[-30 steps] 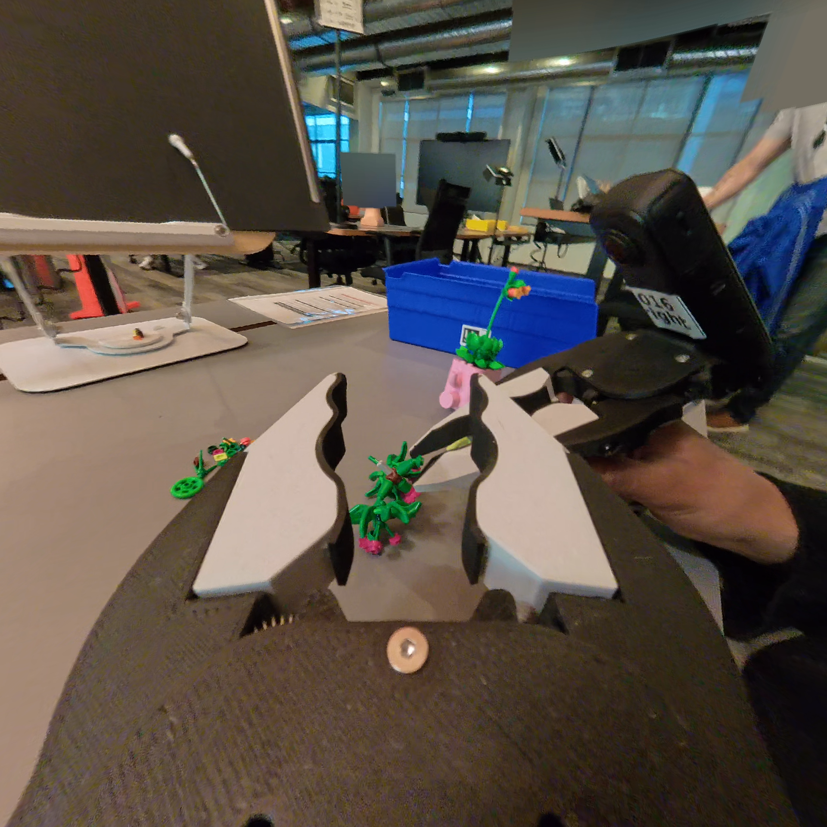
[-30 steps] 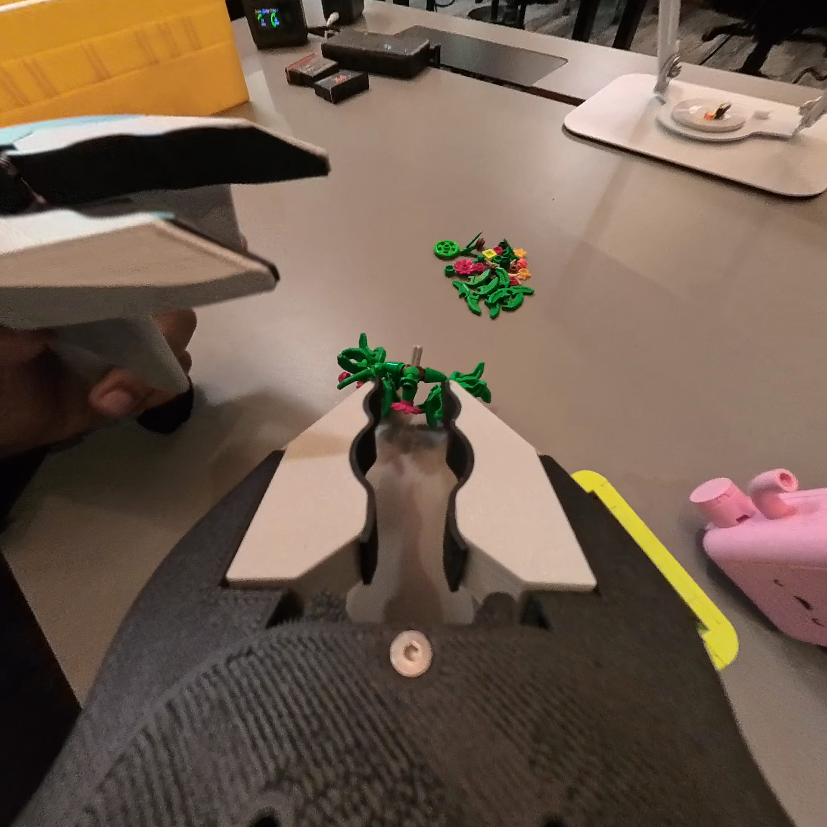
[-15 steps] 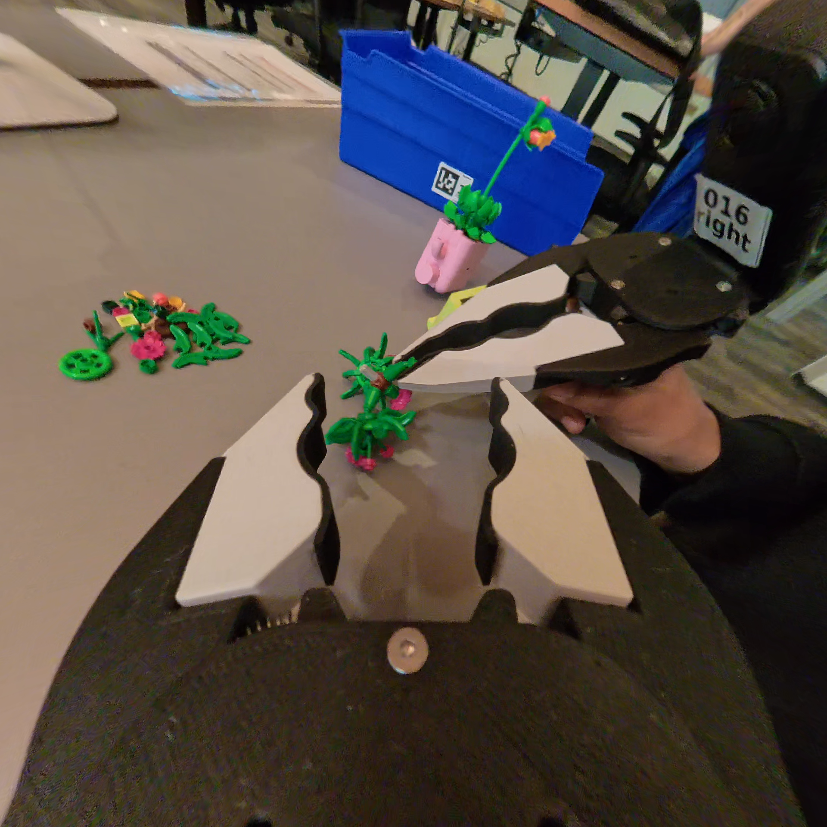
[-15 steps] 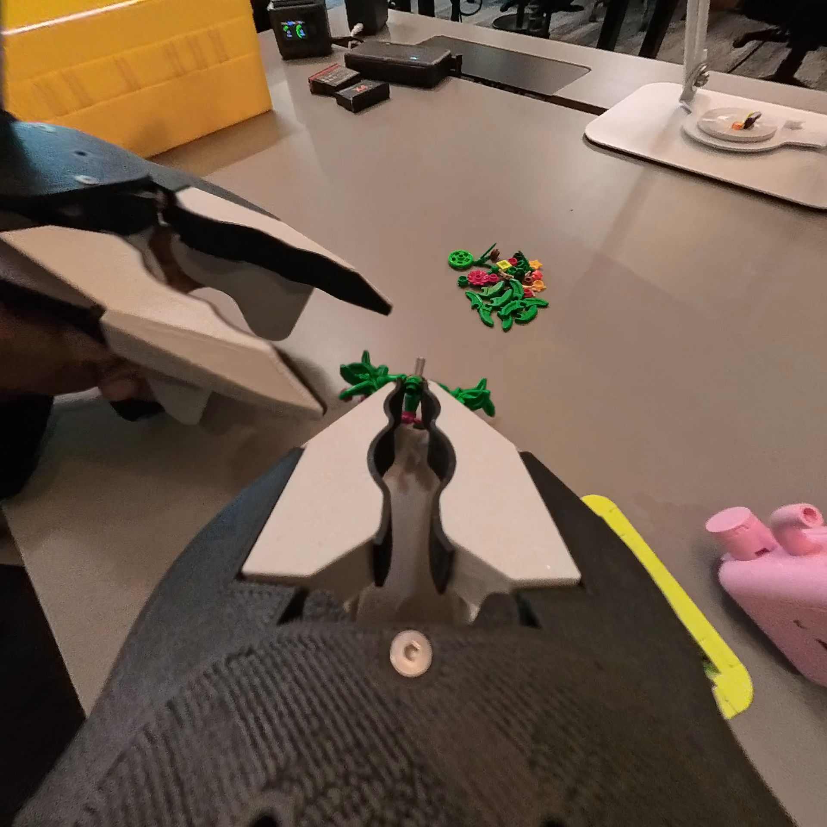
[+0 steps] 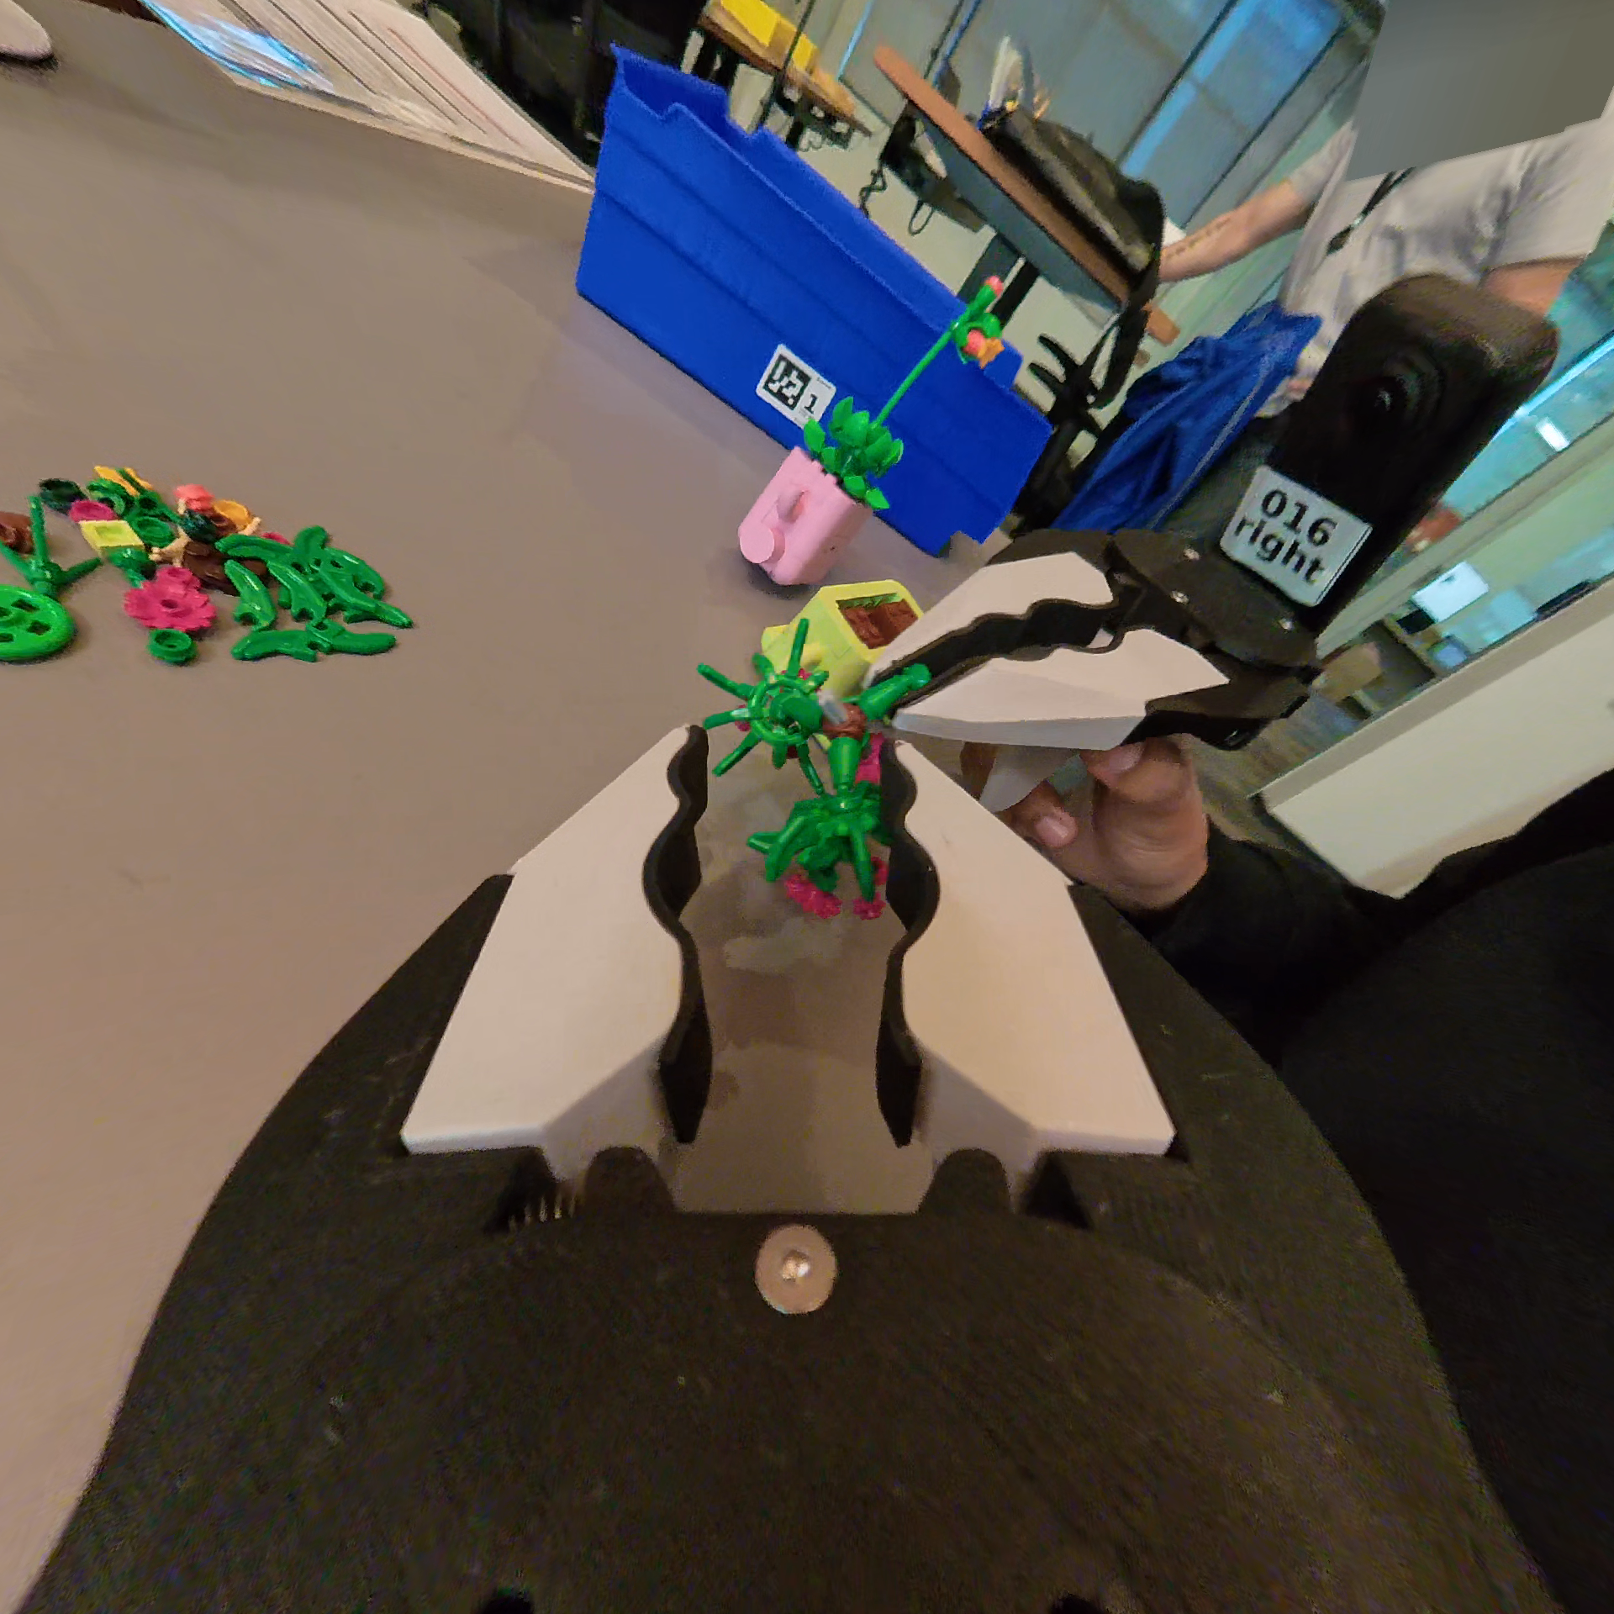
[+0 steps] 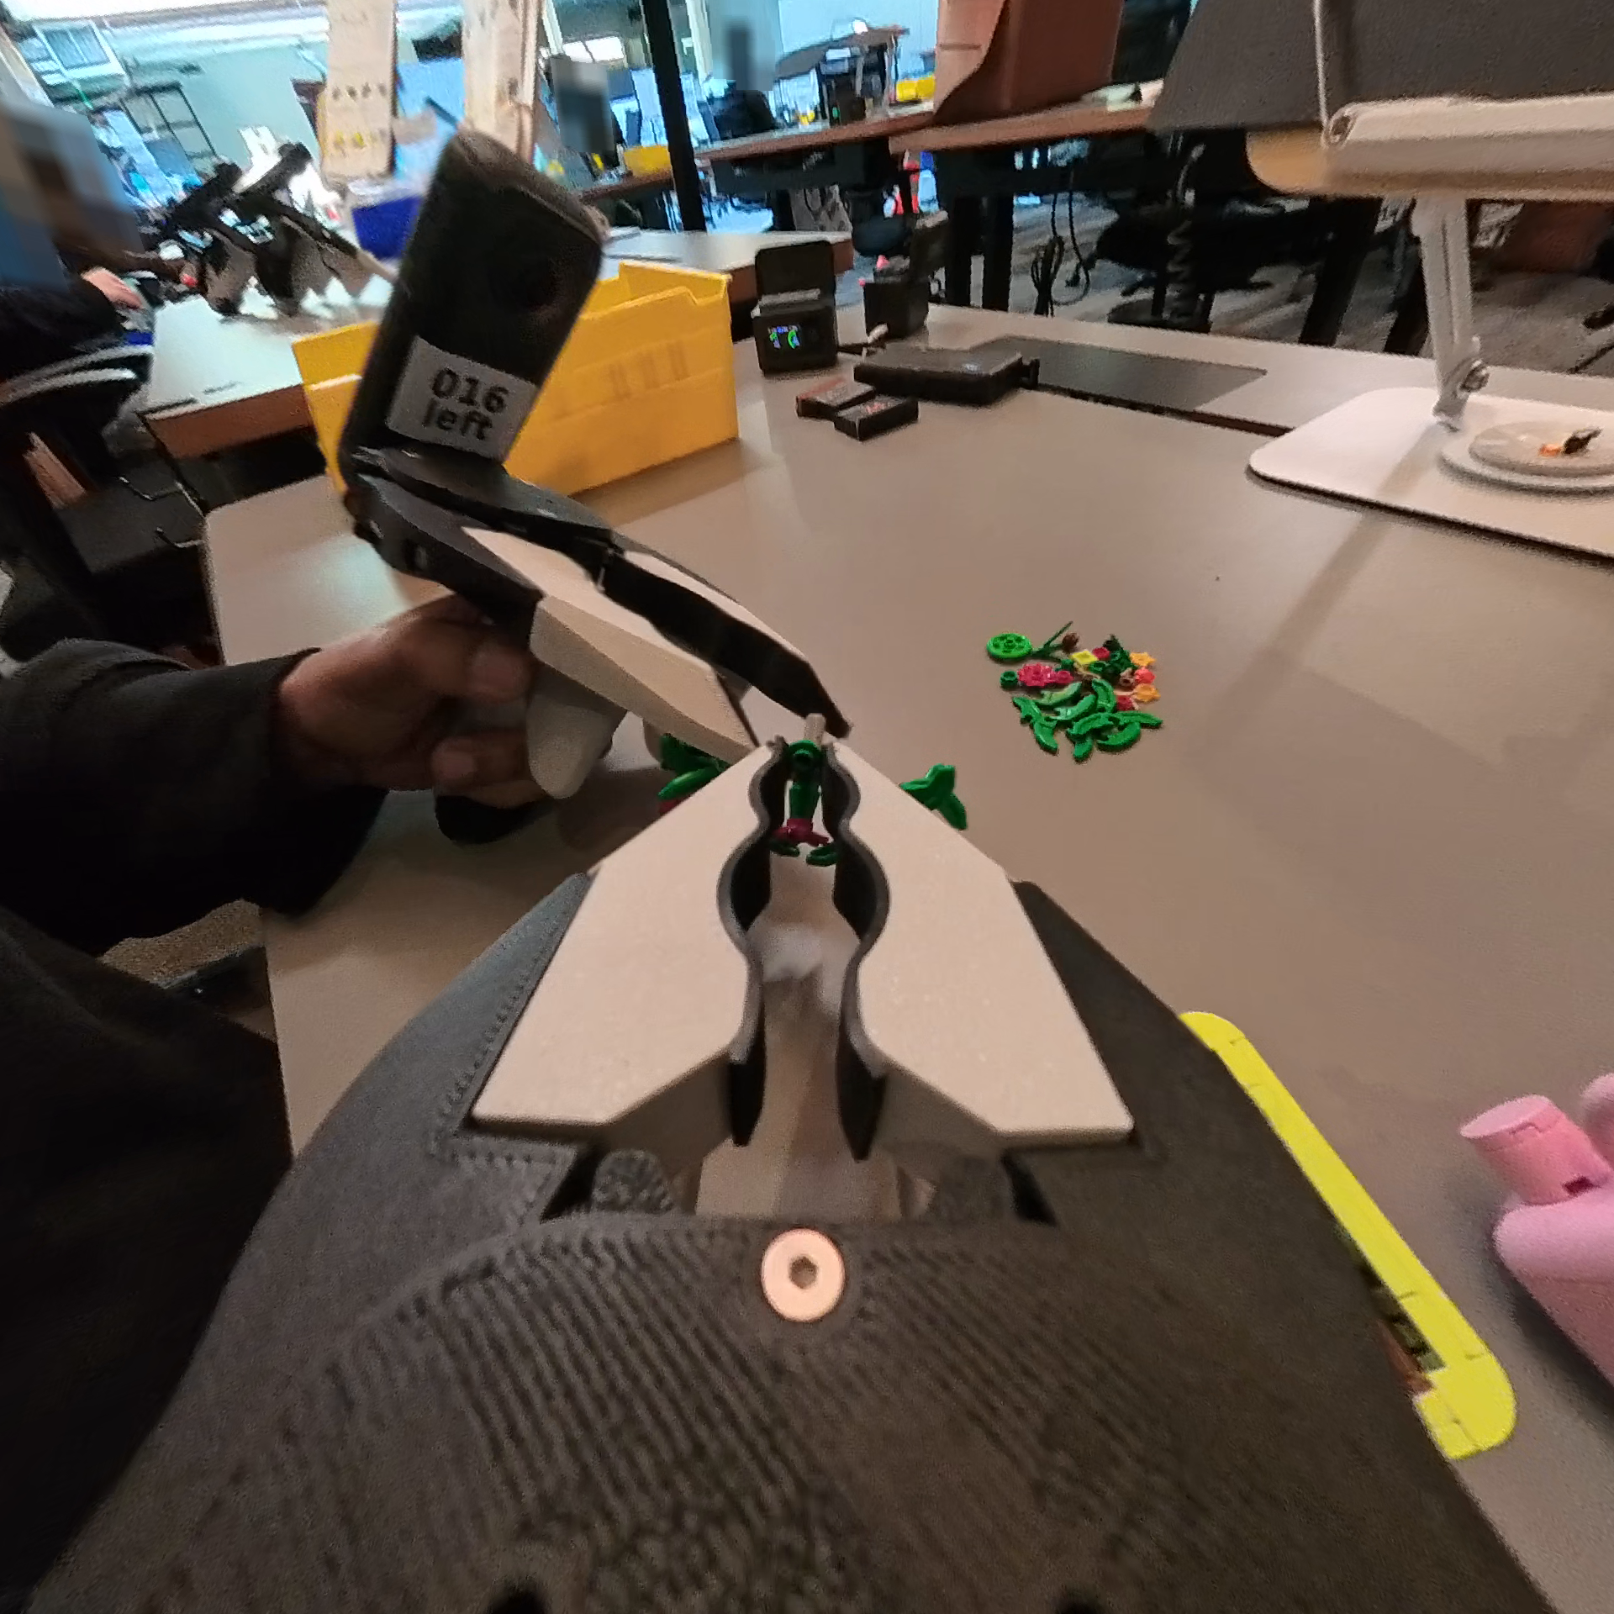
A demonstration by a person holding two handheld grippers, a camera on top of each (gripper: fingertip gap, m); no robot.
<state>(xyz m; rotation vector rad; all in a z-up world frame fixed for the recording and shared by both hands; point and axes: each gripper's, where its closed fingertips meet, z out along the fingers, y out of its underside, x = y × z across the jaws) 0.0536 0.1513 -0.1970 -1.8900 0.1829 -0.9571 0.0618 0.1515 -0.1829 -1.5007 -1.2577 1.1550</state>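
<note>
The right gripper pinches a small green plastic toy-brick plant sprig with pink blossoms above the grey tabletop, while the left gripper stands parted around its leaves without clamping them. Behind the sprig sit a lime-yellow brick planter, a pink brick pot with a tall green stem and a blue plastic bin. A loose heap of green and pink brick pieces lies well apart.

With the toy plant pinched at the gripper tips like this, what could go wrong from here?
The right gripper pinches the green plant sprig only at its very tips, so it could slip or twist out. The open left gripper straddles the leaves; closing might knock off the pink flowers. A dropped piece could be lost in the loose pile.
</note>
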